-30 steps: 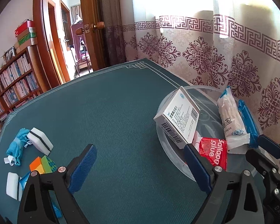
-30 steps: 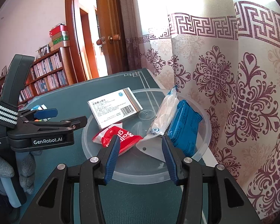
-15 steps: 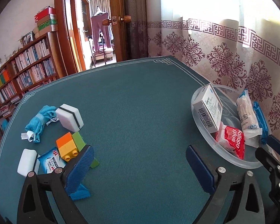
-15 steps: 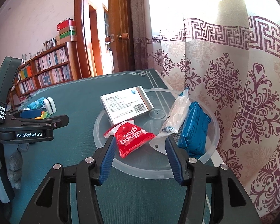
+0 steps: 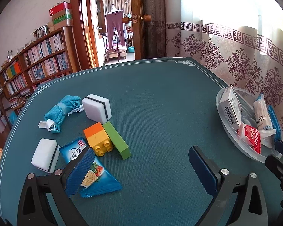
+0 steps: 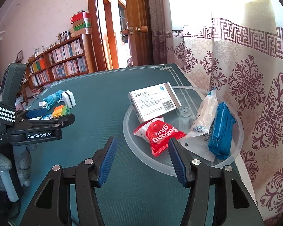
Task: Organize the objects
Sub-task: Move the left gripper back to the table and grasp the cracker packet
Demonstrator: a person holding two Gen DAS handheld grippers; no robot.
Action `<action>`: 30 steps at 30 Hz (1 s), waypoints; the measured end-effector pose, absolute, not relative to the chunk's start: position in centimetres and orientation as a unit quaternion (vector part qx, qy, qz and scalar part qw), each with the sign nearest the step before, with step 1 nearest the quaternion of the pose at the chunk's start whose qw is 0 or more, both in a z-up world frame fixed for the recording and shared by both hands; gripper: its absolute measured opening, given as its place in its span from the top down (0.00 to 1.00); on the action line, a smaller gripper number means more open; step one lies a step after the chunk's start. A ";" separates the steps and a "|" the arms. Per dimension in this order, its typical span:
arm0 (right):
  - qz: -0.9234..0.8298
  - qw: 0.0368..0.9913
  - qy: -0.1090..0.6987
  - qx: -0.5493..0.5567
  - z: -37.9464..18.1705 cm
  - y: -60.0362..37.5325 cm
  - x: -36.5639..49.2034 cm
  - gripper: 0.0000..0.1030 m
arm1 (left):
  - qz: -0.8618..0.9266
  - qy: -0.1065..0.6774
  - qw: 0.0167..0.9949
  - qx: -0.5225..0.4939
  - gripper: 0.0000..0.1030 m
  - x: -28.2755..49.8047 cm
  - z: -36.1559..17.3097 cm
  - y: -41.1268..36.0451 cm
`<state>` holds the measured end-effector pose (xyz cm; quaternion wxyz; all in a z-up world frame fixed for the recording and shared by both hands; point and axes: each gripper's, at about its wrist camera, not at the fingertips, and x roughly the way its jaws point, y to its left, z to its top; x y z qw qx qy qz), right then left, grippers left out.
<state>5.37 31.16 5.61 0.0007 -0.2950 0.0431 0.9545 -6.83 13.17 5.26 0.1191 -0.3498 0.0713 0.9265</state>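
Observation:
A clear round tray (image 6: 234,162) on the right holds a white medicine box (image 6: 153,101), a red balloon-glue packet (image 6: 158,134), a white gauze pack (image 6: 204,114) and a blue packet (image 6: 219,131). The tray also shows in the left wrist view (image 5: 241,148). On the left lie a blue cracker packet (image 5: 93,171), an orange-yellow brick (image 5: 98,136), a green block (image 5: 116,139), two white sponges (image 5: 97,108) (image 5: 45,155) and a blue cloth (image 5: 61,111). My left gripper (image 5: 139,160) is open and empty, its left finger over the cracker packet. My right gripper (image 6: 141,150) is open and empty before the tray.
The table is covered in teal cloth (image 5: 151,94). A patterned curtain (image 6: 254,75) hangs close behind the tray on the right. A bookshelf (image 5: 37,64) and an open doorway (image 5: 115,33) stand beyond the far edge.
My left gripper has swung left, away from the tray and toward the pile of loose objects. My right gripper has drawn back a little from the tray. Both stay open.

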 end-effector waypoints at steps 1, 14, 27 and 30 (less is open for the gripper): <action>0.954 -0.003 0.041 -0.296 5.6 30.8 5.3 0.43 | 0.927 0.067 0.115 -0.351 0.01 -6.9 5.3 12.7; 0.948 -0.050 0.033 -0.312 5.2 26.6 4.1 0.41 | 0.923 0.010 0.027 -0.383 0.01 -9.1 3.7 6.4; 0.940 -0.075 0.027 -0.331 3.8 24.8 3.8 0.41 | 0.910 -0.005 -0.002 -0.414 0.01 -10.4 1.7 4.8; 0.940 -0.077 0.025 -0.333 3.6 24.8 3.8 0.41 | 0.909 -0.012 -0.001 -0.416 0.02 -10.5 1.7 4.6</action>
